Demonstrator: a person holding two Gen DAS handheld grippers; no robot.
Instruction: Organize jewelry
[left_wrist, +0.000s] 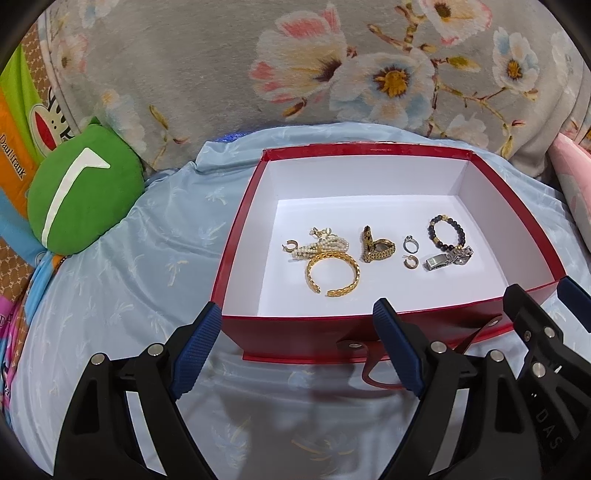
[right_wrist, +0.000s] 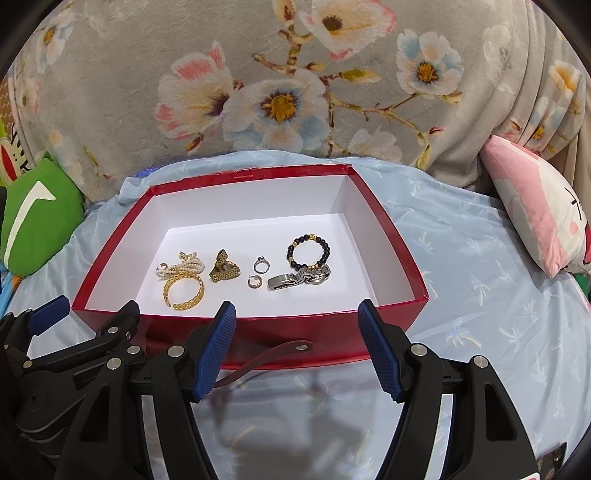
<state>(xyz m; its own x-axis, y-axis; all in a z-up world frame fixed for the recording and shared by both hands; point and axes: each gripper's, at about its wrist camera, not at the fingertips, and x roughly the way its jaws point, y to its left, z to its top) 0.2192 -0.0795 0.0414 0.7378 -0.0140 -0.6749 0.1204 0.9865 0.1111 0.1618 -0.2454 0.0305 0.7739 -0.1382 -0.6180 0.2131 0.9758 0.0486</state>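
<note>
Left gripper (left_wrist: 297, 345) spread wide at the bottom of the left wrist view, blue pads holding nothing, hovering just before the near wall of the red box (left_wrist: 236, 236); right gripper (right_wrist: 297, 341) likewise wide and holding nothing at the bottom of the right wrist view, in front of the same wall; tip of the right gripper also visible at the lower right edge of the left view, tip of the left at the lower left edge of the right view

Open box with white inside on a pale blue bedspread (left_wrist: 122, 295); red strap (right_wrist: 258, 360) fastened to the front wall, drooping toward the bottom of frame

All jewelry on the box floor, in a loose row across mid frame: gold cuff bracelet (left_wrist: 332, 275) at centre left, touching a pearl strand (left_wrist: 321, 245) just above it; small gold hoop earring (left_wrist: 290, 246) at the strand's left end; gold watch (left_wrist: 376, 247) at centre, folded on itself; silver ring (left_wrist: 410, 242) to its right, second hoop earring (left_wrist: 409, 261) just below the ring; dark bead bracelet (left_wrist: 446, 232) at right, silver watch (left_wrist: 448, 257) just beneath, touching it

Green cushion (left_wrist: 83, 195) at left of frame; pink cushion (right_wrist: 539, 218) at right of the right wrist view; grey floral blanket (left_wrist: 295, 62) across the top
</note>
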